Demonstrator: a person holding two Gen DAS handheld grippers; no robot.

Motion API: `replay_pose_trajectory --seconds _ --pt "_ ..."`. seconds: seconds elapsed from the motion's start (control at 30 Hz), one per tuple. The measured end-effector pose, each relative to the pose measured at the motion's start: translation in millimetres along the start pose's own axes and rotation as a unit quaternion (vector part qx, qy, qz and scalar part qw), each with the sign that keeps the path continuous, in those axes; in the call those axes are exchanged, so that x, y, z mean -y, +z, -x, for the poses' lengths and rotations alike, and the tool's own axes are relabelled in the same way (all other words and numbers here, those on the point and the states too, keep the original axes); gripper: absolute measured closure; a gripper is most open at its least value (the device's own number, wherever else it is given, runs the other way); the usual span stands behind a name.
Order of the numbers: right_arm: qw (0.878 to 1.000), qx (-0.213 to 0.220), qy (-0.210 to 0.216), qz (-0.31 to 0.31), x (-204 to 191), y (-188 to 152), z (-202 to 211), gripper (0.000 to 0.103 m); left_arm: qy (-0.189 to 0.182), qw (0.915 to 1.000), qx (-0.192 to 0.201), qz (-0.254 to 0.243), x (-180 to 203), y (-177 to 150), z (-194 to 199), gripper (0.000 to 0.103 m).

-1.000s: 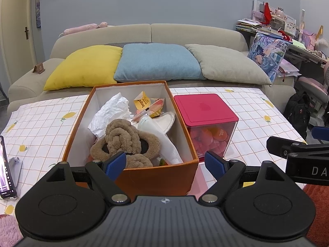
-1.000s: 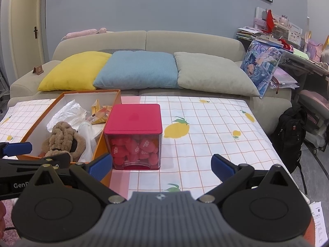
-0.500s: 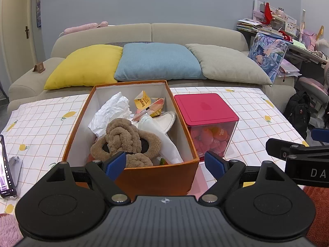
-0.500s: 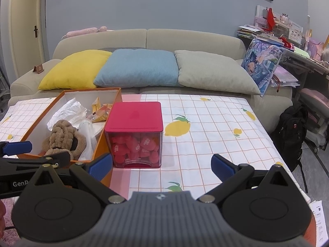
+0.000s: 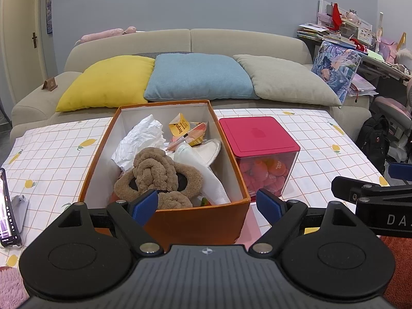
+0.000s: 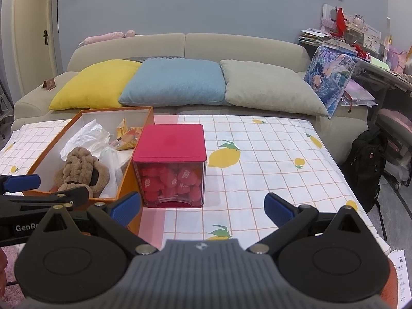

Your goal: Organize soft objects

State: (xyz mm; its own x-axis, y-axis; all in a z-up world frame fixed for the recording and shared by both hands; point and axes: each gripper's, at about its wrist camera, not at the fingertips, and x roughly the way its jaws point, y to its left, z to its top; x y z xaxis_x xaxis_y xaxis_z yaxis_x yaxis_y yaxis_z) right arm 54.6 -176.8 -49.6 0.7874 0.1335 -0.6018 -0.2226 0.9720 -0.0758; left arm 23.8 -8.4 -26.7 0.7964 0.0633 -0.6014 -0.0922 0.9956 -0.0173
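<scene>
Beside the orange box point(image 5: 195, 221), red-lidded container point(image 6: 170, 164) seemingly touching its wall; both grippers' jaws spread, empty.

A tabletop point(image 5: 322, 139) under a lemon-print checked cloth carries an orange box point(image 5: 195, 219) at centre, a red-lidded clear box point(image 5: 257, 136) touching it at 3 o'clock, and a phone point(image 5: 9, 213) at 9 o'clock.

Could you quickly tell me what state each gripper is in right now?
Left gripper: open, holding nothing.
Right gripper: open, holding nothing.
</scene>
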Motion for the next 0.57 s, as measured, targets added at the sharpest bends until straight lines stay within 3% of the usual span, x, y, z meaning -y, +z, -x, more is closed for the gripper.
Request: replay_pose_trajectory --seconds 0.57 --pt "1.0 -0.001 0.001 0.0 0.4 0.6 0.1 0.003 0.003 1.0 0.0 0.004 -4.0 -1.0 -1.3 0.002"
